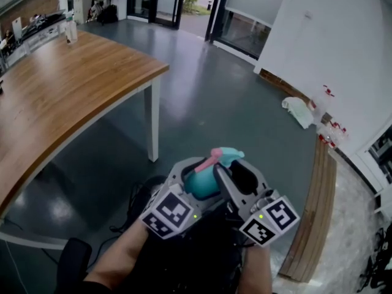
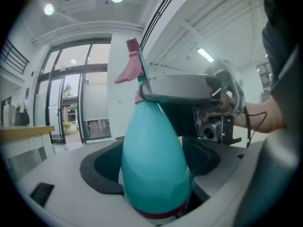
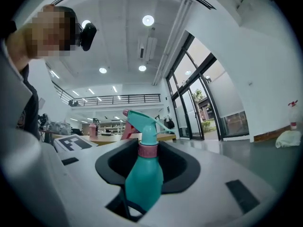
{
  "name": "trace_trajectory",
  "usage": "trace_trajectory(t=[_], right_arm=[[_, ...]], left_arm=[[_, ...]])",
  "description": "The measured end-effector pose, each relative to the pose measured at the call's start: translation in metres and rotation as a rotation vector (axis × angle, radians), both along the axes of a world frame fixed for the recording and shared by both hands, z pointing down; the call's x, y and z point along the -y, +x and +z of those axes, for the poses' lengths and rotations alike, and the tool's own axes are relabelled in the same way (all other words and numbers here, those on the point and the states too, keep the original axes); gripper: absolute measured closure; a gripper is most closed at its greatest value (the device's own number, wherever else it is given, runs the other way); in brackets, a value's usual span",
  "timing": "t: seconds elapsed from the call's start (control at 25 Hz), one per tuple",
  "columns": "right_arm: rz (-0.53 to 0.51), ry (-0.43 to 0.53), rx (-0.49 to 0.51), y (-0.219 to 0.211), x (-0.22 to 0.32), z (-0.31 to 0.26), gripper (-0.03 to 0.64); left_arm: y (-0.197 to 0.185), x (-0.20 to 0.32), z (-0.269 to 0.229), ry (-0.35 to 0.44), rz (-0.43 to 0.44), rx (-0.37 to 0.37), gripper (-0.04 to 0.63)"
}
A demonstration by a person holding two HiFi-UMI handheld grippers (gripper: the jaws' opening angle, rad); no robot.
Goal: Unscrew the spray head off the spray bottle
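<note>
Left claw [image 2: 154, 193] is clamped on the teal body of the spray bottle [image 2: 154, 164], low down toward the base. That's my anchor, so the bottle can't turn when the top does. The bottle is held in the air close to my body, over the floor [image 1: 202, 90] and well apart from the wooden surface [image 1: 61, 90] at my left. Nothing supports it except the claws.

Right claw [image 3: 147, 157] sits just beside the left one and is angled in. Its jaws are either side of the neck at the pink collar [image 3: 147, 150], under the spray head [image 3: 142, 122]. I read it as closed on the spray head at that collar, though the wide lens makes real pad contact hard to judge. Gripping there makes sense because the collar is the threaded part. Grabbing the pink trigger [image 2: 127, 72] or the nozzle would only bend them.

The head looks fully seated, with the collar tight to the bottle and no gap, so I'd say the unscrewing is early or mid-way. The next move probably needs a firm twist at the collar while the left holds steady. The risks are the tapered body slipping in the left claw or the collar slipping under the pads.
</note>
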State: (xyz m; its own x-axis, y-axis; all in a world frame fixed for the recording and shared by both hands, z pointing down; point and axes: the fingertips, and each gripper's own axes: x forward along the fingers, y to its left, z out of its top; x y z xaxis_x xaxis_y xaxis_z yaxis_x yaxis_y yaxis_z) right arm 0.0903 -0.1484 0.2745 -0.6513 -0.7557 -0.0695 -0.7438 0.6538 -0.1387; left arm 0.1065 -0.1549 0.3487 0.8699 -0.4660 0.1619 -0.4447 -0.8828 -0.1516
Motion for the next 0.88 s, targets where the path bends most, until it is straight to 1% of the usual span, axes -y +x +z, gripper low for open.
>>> trace_trajectory(t=[0.12,0.36,0.44,0.48,0.6,0.68,0.76,0.88], right_arm=[[-0.092,0.002,0.028,0.0,-0.003,-0.003,0.472],[-0.34,0.037,0.057,-0.006,-0.032,-0.012,0.476],[-0.39,0.05,0.06,-0.008,-0.039,-0.013,0.476],[-0.405,0.054,0.059,-0.009,-0.041,-0.012,0.476],[-0.406,0.048,0.061,-0.01,-0.04,-0.01,0.476],[-0.364,0.033,0.07,-0.008,-0.034,-0.01,0.476],[-0.292,0.017,0.067,-0.006,-0.024,-0.009,0.472],[-0.208,0.007,0.04,-0.006,-0.015,-0.006,0.461]], left_arm=[[0.0,-0.008,-0.006,-0.035,0.119,-0.045,0.196],[-0.003,-0.042,-0.016,-0.083,0.344,-0.089,0.196],[-0.004,-0.05,-0.015,-0.093,0.398,-0.094,0.196],[-0.004,-0.052,-0.015,-0.097,0.412,-0.094,0.196],[-0.005,-0.052,-0.012,-0.101,0.413,-0.093,0.196],[-0.005,-0.046,-0.014,-0.106,0.376,-0.107,0.196],[-0.006,-0.035,-0.014,-0.102,0.307,-0.12,0.196],[-0.008,-0.016,-0.011,-0.095,0.171,-0.12,0.196]])
